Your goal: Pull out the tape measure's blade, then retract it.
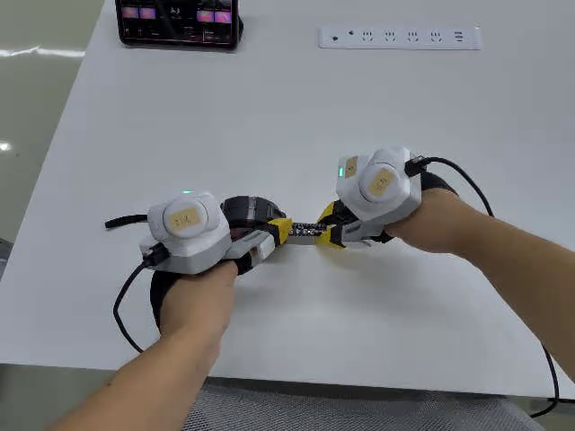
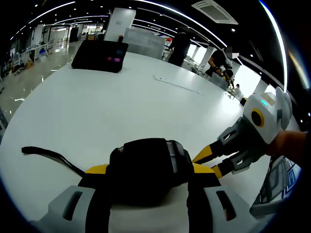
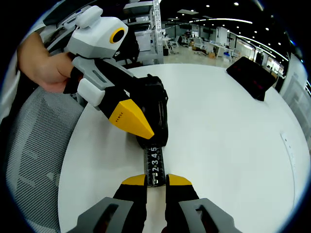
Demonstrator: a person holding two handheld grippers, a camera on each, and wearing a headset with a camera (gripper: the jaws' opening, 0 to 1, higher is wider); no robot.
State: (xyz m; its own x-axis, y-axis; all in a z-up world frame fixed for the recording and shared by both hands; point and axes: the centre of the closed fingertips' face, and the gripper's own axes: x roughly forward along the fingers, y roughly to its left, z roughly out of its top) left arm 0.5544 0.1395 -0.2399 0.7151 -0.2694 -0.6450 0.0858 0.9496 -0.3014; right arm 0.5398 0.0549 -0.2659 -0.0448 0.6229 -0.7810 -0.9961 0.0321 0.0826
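White and smooth, the counter point(image 1: 269, 117) lies open on every side of the work, with a wide bare stretch ahead of both sets of jaws. Its near edge runs just behind the person's wrists, and its left edge slants away beyond the left gripper point(image 2: 149, 171).

The left gripper's yellow-tipped jaws are clamped on the rounded black case of the tape measure point(image 1: 247, 209), one tip on each flank. The case rests on the counter. A thin black strap point(image 2: 48, 154) trails from it across the surface, out to the left of those jaws.

The right gripper point(image 3: 155, 181) points straight at the left one, tips close together but apart. Its jaws are narrow and pinch the end of the blade point(image 3: 154, 162). The blade is a flat dark strip with pale numerals. A short length of it runs level from the case's mouth into the gap between these jaws.

Far ahead of the jaws, near the counter's far edge, sit a dark tablet point(image 1: 177, 22) with a lit screen and a long white power strip point(image 1: 400, 37), both well apart from the work. Grey mesh of a chair point(image 3: 34, 145) shows behind the near edge.
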